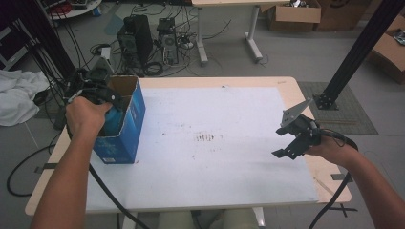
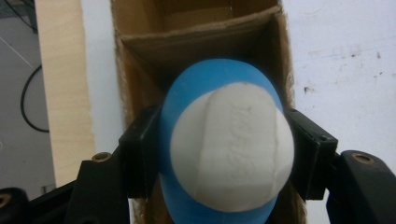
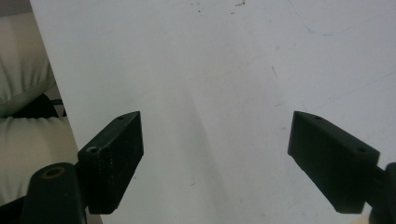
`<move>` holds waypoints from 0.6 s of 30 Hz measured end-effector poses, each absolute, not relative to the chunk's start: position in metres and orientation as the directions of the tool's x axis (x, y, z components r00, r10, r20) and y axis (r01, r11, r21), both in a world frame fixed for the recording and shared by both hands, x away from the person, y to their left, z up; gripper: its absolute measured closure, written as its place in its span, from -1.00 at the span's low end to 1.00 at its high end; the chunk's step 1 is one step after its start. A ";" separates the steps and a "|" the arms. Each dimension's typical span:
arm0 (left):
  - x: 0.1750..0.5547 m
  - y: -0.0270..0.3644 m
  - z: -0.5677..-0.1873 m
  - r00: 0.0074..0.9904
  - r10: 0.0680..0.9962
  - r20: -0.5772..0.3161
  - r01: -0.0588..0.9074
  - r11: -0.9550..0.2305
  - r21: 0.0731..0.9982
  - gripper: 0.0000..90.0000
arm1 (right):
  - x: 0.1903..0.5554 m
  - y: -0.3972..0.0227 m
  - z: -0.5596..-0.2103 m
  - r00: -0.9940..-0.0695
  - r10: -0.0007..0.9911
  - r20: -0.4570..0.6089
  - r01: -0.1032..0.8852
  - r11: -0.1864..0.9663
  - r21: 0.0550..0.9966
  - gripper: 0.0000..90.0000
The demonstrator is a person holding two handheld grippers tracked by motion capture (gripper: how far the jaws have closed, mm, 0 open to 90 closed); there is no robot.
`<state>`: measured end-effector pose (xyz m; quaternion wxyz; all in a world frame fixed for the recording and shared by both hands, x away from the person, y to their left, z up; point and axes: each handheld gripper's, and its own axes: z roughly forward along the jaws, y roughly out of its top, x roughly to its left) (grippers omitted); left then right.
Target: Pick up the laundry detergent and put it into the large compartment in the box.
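- The left tongs [image 2: 224,154] pinch a blue and white egg-shaped ball [image 2: 231,149], 1 black pad pressed on each of its 2 sides, right over the open top of the box.
- In the high view the left hand [image 1: 86,117] holds those tongs [image 1: 111,106] at the mouth of the blue cardboard box [image 1: 125,129], which stands upright near the left edge of the counter [image 1: 215,143], with the blue of the ball [image 1: 114,120] just showing inside the opening.
- The right tongs [image 3: 215,158] are spread wide with nothing between them, hanging over bare white counter; the high view shows them [image 1: 286,143] well apart from the box, near the right edge.
- Step in hand, as I judge it: lowering the ball into the box. The next move calls for keeping it centred between the brown inner walls [image 2: 140,84], going deeper, then spreading the pads to drop it.
- Writing: raised lettering runs across the ball's white patch, too blurred to read. The box's blue side carries a small print patch low down, also unreadable.
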<state>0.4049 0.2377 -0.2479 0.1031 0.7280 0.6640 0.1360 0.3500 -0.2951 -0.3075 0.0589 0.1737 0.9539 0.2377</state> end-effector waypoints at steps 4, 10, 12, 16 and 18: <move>0.405 0.239 -0.257 0.073 0.996 0.055 0.944 -0.087 0.320 -0.15 | 0.349 -0.297 -0.308 -0.931 0.364 -0.028 0.309 0.826 0.472 -0.60; 0.405 0.240 -0.268 0.069 0.996 0.050 0.949 -0.081 0.306 -0.15 | 0.349 -0.299 -0.309 -0.929 0.370 -0.026 0.315 0.824 0.471 -0.60; 0.405 0.240 -0.272 0.068 0.996 0.050 0.952 -0.080 0.295 -0.15 | 0.349 -0.299 -0.309 -0.929 0.369 -0.025 0.314 0.824 0.472 -0.60; 0.405 0.240 -0.273 0.065 0.997 0.050 0.951 -0.077 0.300 -0.15 | 0.349 -0.299 -0.310 -0.928 0.371 -0.024 0.317 0.824 0.470 -0.60; 0.406 0.240 -0.273 0.066 0.997 0.050 0.952 -0.078 0.297 -0.16 | 0.349 -0.300 -0.309 -0.929 0.370 -0.025 0.316 0.824 0.470 -0.60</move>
